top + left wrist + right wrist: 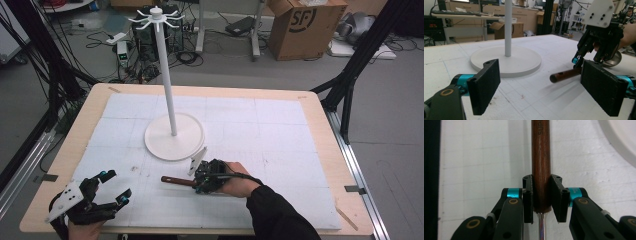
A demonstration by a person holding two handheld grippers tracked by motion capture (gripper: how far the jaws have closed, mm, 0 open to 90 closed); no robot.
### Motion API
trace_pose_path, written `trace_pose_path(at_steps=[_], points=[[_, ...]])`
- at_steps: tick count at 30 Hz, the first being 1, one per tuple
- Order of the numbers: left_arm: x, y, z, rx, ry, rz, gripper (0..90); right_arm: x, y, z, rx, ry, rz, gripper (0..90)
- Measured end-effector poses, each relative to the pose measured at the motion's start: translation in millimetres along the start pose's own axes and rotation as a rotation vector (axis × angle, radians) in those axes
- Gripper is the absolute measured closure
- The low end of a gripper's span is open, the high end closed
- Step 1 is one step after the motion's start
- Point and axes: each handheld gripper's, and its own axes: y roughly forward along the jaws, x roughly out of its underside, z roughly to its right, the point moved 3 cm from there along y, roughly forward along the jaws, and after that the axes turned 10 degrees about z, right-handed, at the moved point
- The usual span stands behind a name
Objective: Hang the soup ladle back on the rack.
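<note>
Your right hand-held gripper (pixel 541 200) clamps the ladle (pixel 541 165) low on its wooden handle, near the metal shank, for control; left hand-held gripper (pixel 541 87) waits agape on the desk (pixel 310 165); rack (pixel 172 131) stands close for hanging.

Light: even, diffuse, from overhead; moderately bright.
Shadows: soft and faint; a pale one beside the handle (pixel 565 74) on the white table (pixel 260 130).
Glare: mild sheen on the stand base (pixel 524 62); a bright streak on the metal shank (pixel 541 227).
Focus: high view soft and low in detail; left claw (pixel 549 85) pads sharp, room behind blurred.
Distortion: slight bending at the high view's edges.
</note>
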Motion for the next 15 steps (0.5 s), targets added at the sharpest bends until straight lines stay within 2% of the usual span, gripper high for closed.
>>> trace_pose_path(at_steps=[1, 2, 8, 9, 15], points=[[0.0, 0.0, 0.0, 0.0, 0.0, 0.0, 17.0, 0.0, 0.0, 0.0, 0.0, 0.0, 0.0, 74.3], [0.0, 0.1, 0.1, 0.0, -0.001, 0.0, 17.0, -0.2, -5.0, 1.7, 0.006, 0.009, 0.027, 74.3], [0.5, 0.2, 0.3, 0.0, 0.001, -0.005, 17.0, 0.1, -21.8, 7.9, 0.034, 0.038, 0.105, 74.3], [0.5, 0.2, 0.3, 0.0, 0.001, -0.005, 17.0, 0.1, -21.8, 7.9, 0.034, 0.038, 0.105, 74.3], [1.2, 0.5, 0.3, 0.0, 0.003, -0.009, 17.0, 2.1, -47.9, 15.6, 0.069, 0.08, 0.256, 74.3]])
